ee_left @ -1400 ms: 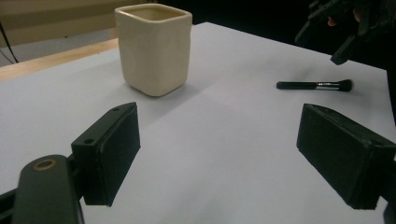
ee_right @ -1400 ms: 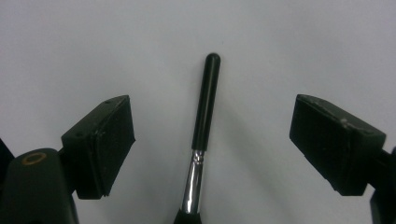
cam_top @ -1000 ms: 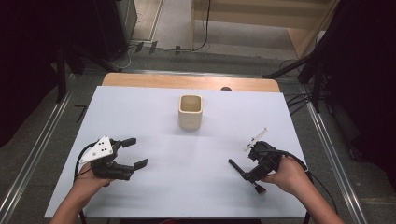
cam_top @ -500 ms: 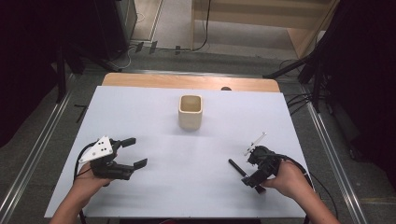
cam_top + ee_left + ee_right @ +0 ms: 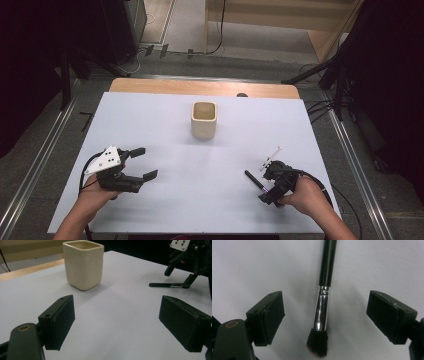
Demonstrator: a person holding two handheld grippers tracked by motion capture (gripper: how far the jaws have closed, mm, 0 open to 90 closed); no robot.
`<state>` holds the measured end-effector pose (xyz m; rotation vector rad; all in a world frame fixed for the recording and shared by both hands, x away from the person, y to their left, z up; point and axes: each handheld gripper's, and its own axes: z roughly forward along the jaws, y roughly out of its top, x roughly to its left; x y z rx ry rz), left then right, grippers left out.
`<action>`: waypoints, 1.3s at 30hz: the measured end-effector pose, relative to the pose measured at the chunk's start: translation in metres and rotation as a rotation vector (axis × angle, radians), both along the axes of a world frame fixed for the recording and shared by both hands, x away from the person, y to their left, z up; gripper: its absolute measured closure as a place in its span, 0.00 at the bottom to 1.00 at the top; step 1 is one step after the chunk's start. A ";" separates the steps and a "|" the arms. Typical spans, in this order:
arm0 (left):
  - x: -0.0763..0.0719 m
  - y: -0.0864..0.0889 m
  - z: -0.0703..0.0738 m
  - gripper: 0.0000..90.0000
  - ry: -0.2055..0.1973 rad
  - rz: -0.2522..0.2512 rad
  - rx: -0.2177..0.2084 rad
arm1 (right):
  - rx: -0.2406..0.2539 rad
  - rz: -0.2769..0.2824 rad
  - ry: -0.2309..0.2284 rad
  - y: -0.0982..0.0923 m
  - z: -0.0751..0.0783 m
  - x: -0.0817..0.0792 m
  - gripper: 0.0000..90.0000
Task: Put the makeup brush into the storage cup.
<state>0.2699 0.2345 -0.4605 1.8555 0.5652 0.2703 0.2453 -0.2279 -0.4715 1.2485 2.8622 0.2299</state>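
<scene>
From the high view we see the brush [image 5: 256,181] lying flat on the white worktop [image 5: 210,200], right under the right hand-held gripper [image 5: 272,186], well short of the cream cup [image 5: 204,120], while the left hand-held gripper [image 5: 137,164] rests released, holding nothing. The left gripper view adds the brush's thin handle lying level. The right gripper view shows the jaws parted astride the shiny ferrule [image 5: 321,312]: light, stiff, likely slippery, so we would pinch the black handle [image 5: 327,262], not the soft bristles [image 5: 318,342].

no readable text, no labels, no brands, no numbers on anything in sight
</scene>
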 end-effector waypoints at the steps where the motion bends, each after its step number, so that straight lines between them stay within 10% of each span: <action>1: 0.000 0.000 0.000 0.16 0.000 0.000 0.000 | -0.002 0.003 0.003 0.000 -0.002 0.000 0.17; 19: 0.000 0.000 0.000 0.16 0.002 -0.001 0.005 | -0.069 0.005 -0.002 0.008 -0.016 -0.001 0.26; 39: 0.000 -0.001 0.000 0.16 -0.001 -0.008 0.000 | -0.078 0.000 0.030 0.009 -0.008 0.001 0.83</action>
